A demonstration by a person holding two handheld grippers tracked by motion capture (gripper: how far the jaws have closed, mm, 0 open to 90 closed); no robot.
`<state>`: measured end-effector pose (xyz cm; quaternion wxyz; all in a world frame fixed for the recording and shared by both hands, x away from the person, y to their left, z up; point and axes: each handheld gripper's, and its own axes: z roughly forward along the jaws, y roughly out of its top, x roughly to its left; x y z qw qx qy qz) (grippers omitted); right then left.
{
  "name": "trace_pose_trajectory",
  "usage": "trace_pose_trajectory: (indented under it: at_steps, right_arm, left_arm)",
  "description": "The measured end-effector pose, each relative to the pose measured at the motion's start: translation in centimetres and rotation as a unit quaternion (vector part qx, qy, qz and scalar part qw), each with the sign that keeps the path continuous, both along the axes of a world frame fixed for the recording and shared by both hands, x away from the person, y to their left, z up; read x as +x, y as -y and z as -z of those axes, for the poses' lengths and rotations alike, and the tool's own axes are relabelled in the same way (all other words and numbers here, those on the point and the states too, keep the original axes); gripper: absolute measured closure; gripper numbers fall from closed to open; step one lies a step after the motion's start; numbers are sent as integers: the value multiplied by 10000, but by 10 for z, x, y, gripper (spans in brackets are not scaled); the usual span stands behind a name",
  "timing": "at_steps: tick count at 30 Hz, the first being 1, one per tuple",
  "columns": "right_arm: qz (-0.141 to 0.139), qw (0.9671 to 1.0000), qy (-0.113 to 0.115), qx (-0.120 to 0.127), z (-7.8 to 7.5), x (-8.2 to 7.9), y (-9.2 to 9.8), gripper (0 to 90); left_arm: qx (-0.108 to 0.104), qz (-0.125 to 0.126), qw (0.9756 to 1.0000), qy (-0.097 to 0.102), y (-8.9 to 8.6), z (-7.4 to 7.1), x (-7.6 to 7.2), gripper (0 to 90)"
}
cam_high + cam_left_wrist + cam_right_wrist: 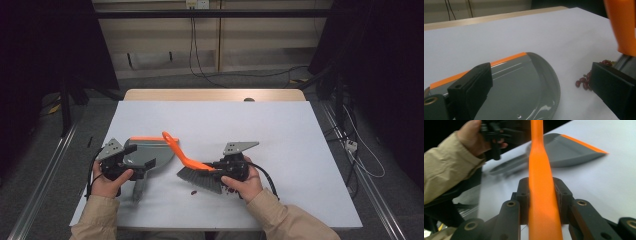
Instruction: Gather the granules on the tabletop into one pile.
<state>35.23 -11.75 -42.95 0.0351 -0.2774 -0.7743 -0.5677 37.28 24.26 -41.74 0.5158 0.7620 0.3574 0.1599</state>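
A grey dustpan (156, 151) with an orange front lip lies at the table's front left, its handle pointing toward the person. My left gripper (141, 156) stands open over the pan's rear, jaws wide apart above the dustpan (524, 85). My right gripper (212, 167) is shut on the orange handle of a brush (184, 156), whose grey bristles rest on the table. In the right gripper view the jaws of that gripper (541, 195) squeeze the brush handle (540, 170) from both sides. Small dark red beans (584, 81) lie beside the pan's rim, and more beans (193, 192) lie by the bristles.
The white table top (250, 125) stretches wide behind and to the right of both hands. Its wooden far edge (215, 95) borders a floor with cables. The person's left hand (474, 135) and beige sleeve appear beyond the dustpan (569, 150).
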Motion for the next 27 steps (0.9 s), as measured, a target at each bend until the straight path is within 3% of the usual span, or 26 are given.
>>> trace_pose_trajectory:
  at_steps: [6, 10, 14, 27]
  right_arm:
    - [-298, 9995, -145, -11, 5, -13, -23, 710]
    - [-333, 9990, -189, -239, 14, -13, -34, 710]
    - [-198, 9990, -279, -283, 16, -4, -26, 711]
    - [302, 9984, -207, -425, 15, 7, 5, 710]
  left_arm:
    - [19, -5, 10000, 15, -1, 0, 0, 52]
    - [58, -15, 10000, 4, -1, 1, 0, 68]
    - [30, -22, 10000, 3, -3, 0, 1, 62]
    - [-9, 36, 10000, 0, -1, 0, -1, 56]
